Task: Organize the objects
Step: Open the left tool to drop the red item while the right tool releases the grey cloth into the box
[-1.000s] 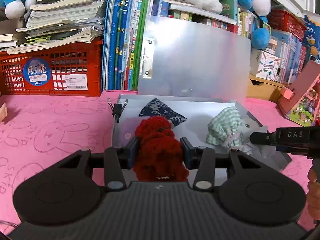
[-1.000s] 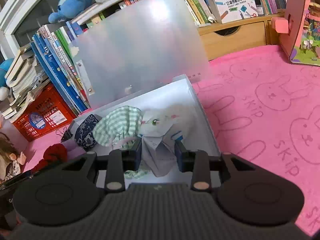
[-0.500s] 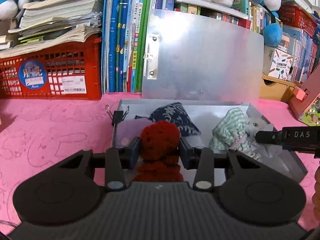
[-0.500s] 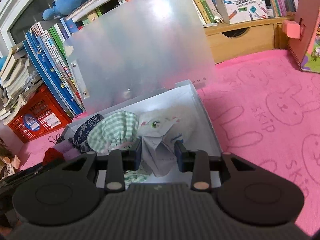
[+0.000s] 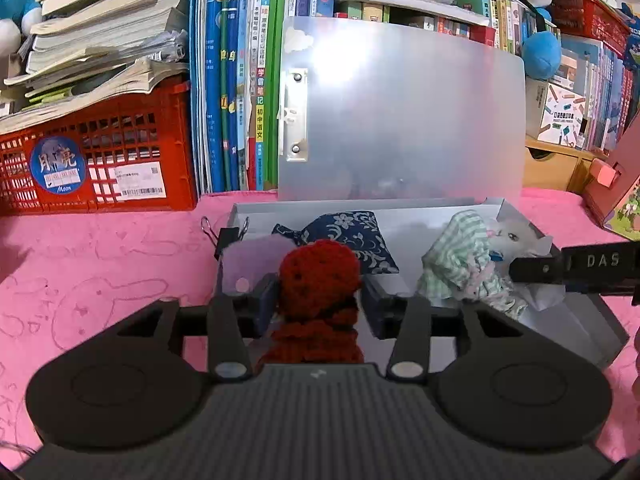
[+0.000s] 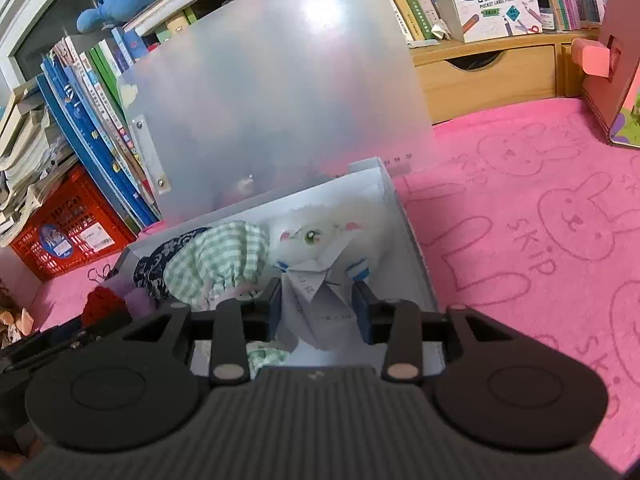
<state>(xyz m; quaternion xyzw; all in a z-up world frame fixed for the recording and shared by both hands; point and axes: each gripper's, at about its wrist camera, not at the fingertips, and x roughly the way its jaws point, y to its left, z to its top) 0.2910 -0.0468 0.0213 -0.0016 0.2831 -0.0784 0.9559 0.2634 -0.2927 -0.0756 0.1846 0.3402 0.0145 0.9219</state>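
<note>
Pink surface (image 5: pixel 100 264) under my grey box (image 5: pixel 592 320), both tools opening: left tool (image 5: pixel 319 301) frees the red knitted toy (image 5: pixel 318 276), right tool (image 6: pixel 316 304) the white plush (image 6: pixel 320 240) (both delivered).

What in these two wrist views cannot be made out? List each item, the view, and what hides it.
- Lower part of the red crocheted toy, left wrist view: behind the left gripper body.
- Things behind the frosted lid, right wrist view: only blurred shapes.
- Bottom of the folded paper, right wrist view: behind the right gripper, whose jaws are opening.
- Blue floral pouch, right wrist view: mostly covered by the green checked cloth.
</note>
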